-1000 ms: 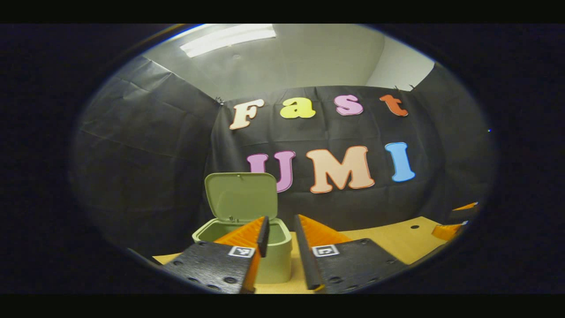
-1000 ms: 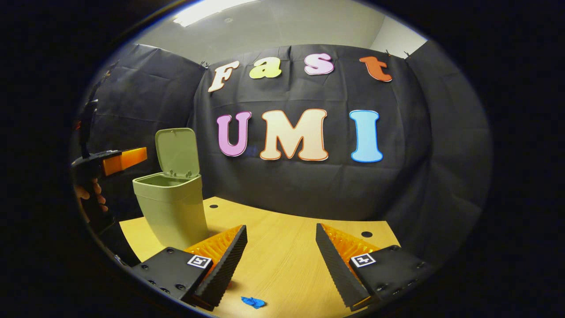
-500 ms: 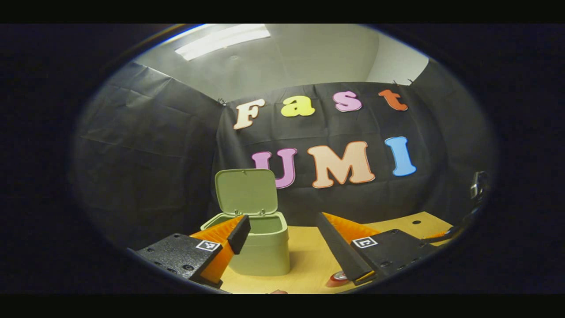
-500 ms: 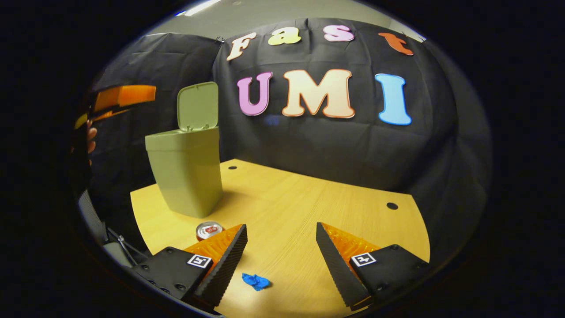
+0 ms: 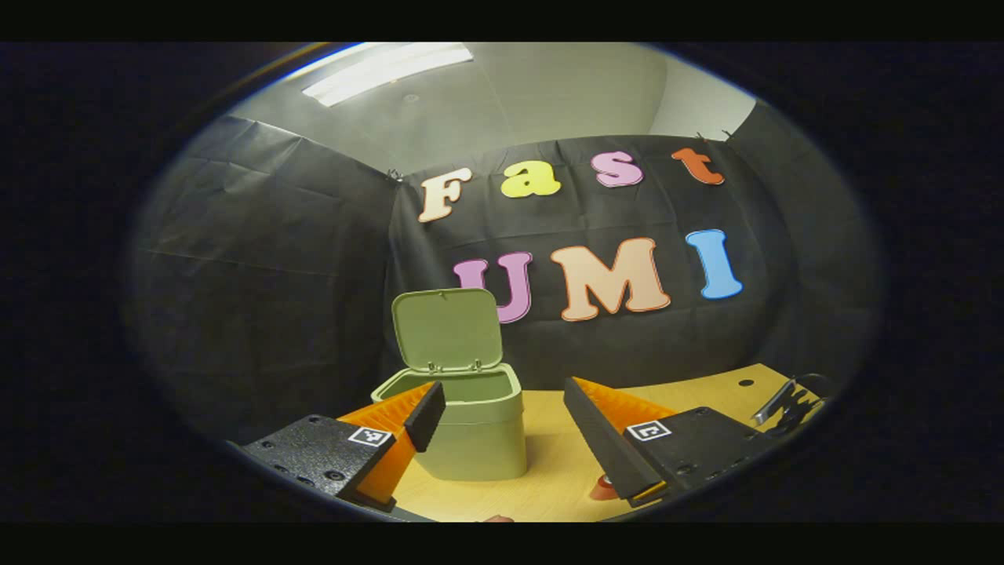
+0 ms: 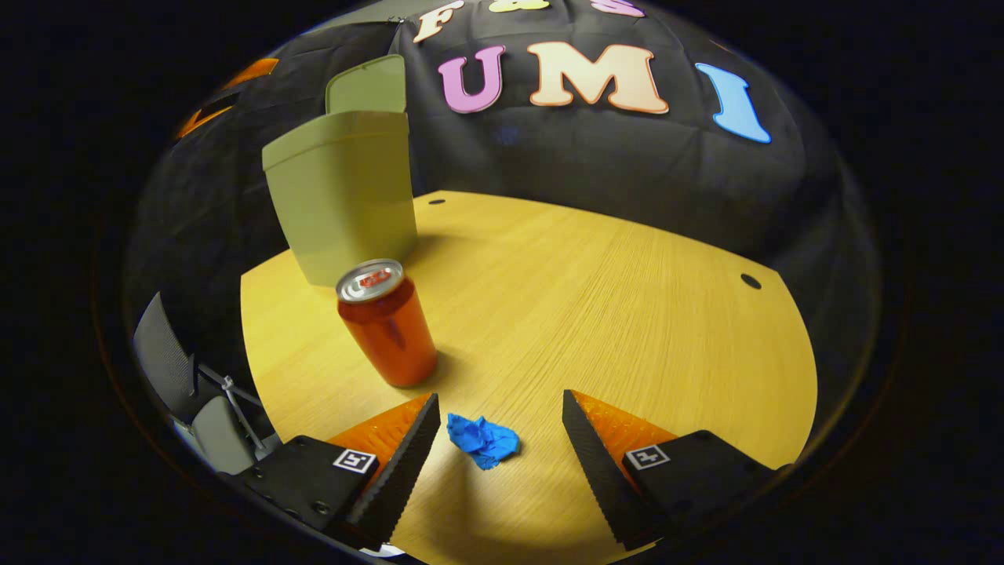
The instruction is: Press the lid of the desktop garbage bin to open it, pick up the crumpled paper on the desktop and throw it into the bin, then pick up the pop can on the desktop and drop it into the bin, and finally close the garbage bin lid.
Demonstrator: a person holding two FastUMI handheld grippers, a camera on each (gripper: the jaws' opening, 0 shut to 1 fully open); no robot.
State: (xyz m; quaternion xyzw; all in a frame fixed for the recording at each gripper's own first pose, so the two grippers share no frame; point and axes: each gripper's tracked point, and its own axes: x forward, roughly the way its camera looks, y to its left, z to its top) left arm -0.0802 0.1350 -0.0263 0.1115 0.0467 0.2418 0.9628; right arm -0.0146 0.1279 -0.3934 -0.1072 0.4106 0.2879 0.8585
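Left gripper view: your left gripper (image 5: 502, 424) hangs with fingers apart, holding nothing. The green bin (image 5: 474, 428) stands just beyond them, lid (image 5: 447, 329) upright; its inside is hidden.

Right gripper view: your right gripper (image 6: 498, 439) is spread wide, straddling the blue crumpled paper (image 6: 481, 441), probably ready to pinch it. The red pop can (image 6: 386, 323) stands beyond your left finger.

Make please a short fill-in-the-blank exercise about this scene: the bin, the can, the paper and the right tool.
1. The lid of the green bin stands ____.
2. The red can stands upright on the ____.
3. The crumpled paper has the colour ____.
4. The right tool is ____, with the paper lying between its fingers.

Missing words: open; table; blue; open
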